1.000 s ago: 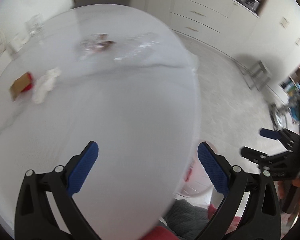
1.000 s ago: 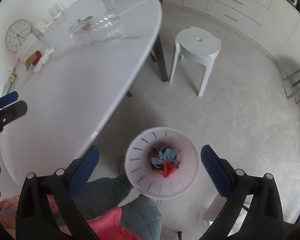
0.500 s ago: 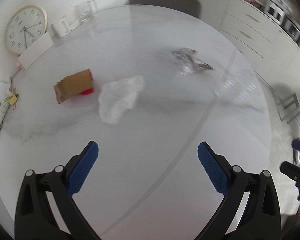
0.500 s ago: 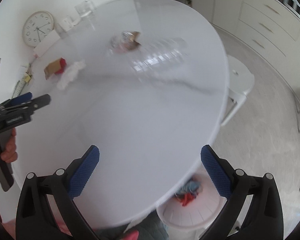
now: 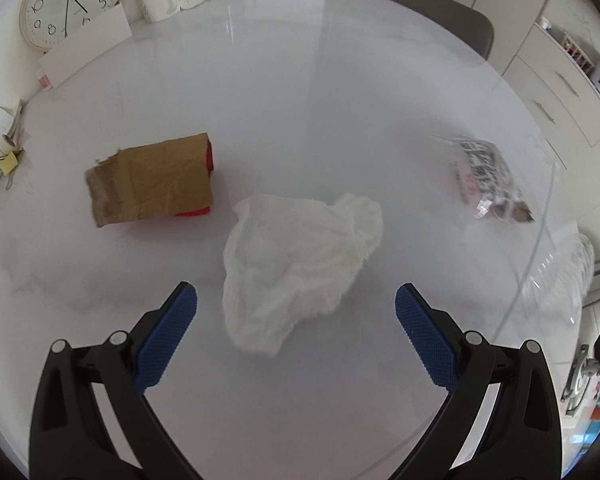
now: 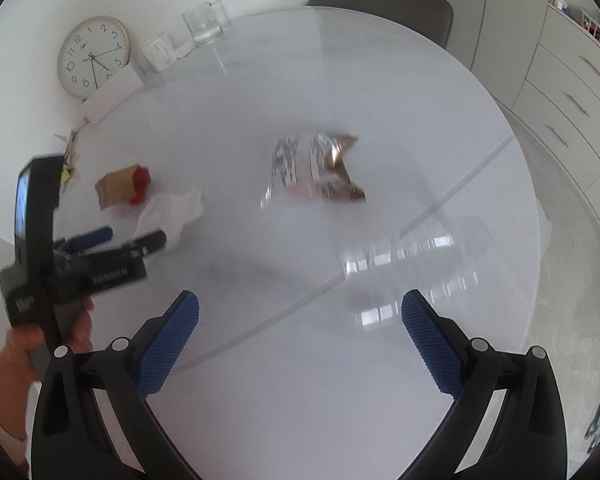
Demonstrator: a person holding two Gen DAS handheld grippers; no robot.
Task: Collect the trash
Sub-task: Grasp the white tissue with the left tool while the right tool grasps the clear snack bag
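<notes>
Though both tools point(image 5: 296, 312) point(image 6: 300, 318) gaping: white round table point(image 5: 300, 120), wall clock point(image 5: 66, 0), pale cabinets point(image 6: 572, 92).

table point(image 5: 300, 100): glossy smooth white | tissue point(image 5: 300, 256): crumpled soft paper | box point(image 5: 148, 180): creased matt cardboard | wrapper point(image 6: 316, 168): shiny plastic

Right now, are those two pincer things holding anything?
Left gripper: open, empty, with the crumpled tissue just ahead.
Right gripper: open, empty.

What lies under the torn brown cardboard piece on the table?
A red object pokes out from under the torn brown cardboard piece along its right and lower edges. The cardboard covers the rest, so what it is cannot be told.
</notes>
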